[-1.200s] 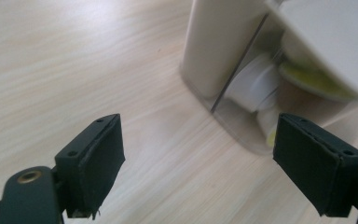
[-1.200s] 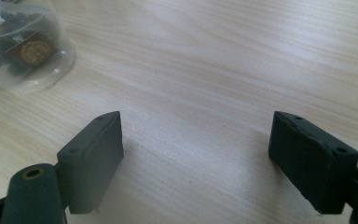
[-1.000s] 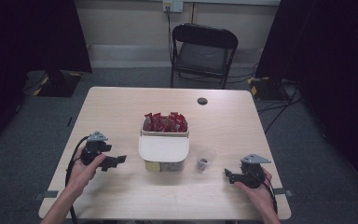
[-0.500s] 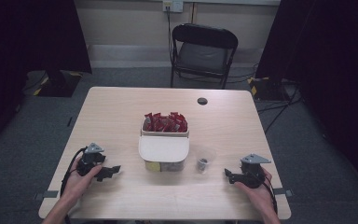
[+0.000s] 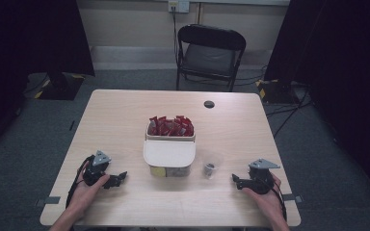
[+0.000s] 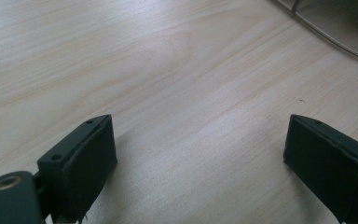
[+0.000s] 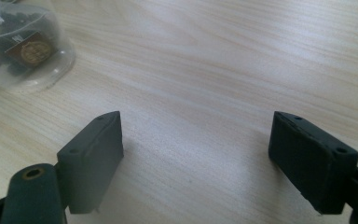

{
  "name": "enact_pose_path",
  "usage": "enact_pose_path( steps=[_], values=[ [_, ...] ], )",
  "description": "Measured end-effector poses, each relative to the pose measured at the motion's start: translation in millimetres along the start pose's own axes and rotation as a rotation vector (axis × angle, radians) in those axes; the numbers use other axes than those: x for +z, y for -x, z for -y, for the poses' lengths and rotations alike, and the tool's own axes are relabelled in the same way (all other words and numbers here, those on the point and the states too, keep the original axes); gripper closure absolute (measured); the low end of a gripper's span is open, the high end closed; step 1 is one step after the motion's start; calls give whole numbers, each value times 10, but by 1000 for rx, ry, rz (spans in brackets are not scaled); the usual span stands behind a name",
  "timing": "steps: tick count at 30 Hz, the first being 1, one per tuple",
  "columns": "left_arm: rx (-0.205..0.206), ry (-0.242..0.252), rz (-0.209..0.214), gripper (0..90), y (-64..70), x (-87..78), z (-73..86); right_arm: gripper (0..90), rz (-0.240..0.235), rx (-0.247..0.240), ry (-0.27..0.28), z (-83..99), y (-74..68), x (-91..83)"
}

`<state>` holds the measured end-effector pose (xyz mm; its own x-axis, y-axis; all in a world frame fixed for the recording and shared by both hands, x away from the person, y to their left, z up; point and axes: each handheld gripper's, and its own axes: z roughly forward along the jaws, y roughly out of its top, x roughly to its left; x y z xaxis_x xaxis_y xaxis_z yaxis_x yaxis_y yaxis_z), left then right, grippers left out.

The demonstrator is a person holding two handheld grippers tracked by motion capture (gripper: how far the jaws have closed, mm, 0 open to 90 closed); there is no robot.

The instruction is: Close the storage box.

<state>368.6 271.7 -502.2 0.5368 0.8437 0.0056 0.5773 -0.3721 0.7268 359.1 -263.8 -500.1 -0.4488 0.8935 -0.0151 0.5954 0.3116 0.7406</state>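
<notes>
At the near edge of the counter (image 5: 125,115), both units rest low on the wood. Left hand-held gripper (image 5: 117,180): jaws wide apart, nothing between them, bare wood ahead and the box rim at the far right of its own view. Right hand-held gripper (image 5: 237,181): jaws likewise spread and empty, pointing toward the middle of the counter.

Nearest object to the right unit is a small clear cup (image 5: 210,169) holding a tea bag (image 7: 25,49), standing just right of the lidded box (image 5: 169,155). A tray of red packets (image 5: 170,126) sits touching the box on its far side. A dark disc (image 5: 209,104) lies well apart, toward the far edge.

Assessment: the step in hand looks like an approach to the cup. To do it well, the right unit should travel level and straight, centre the cup between the jaws, and close gently, since thin plastic is likely to deform or tip.

Clearances: open wood on both flanks and in front of each unit. The cup stands near the box wall, so the inner jaw has the tighter passage. Both hands sit close to the near edge; retreat room is limited.
</notes>
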Motion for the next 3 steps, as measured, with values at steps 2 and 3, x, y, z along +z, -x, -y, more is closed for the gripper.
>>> enact_pose_path(
  steps=[2,3],
  values=[
    [2,-4,6,74,-4,2,-2,174,0,1,0,0,1,0],
    [1,-4,7,70,-5,4,-3,174,2,1,0,0,-1,0]
  ],
)
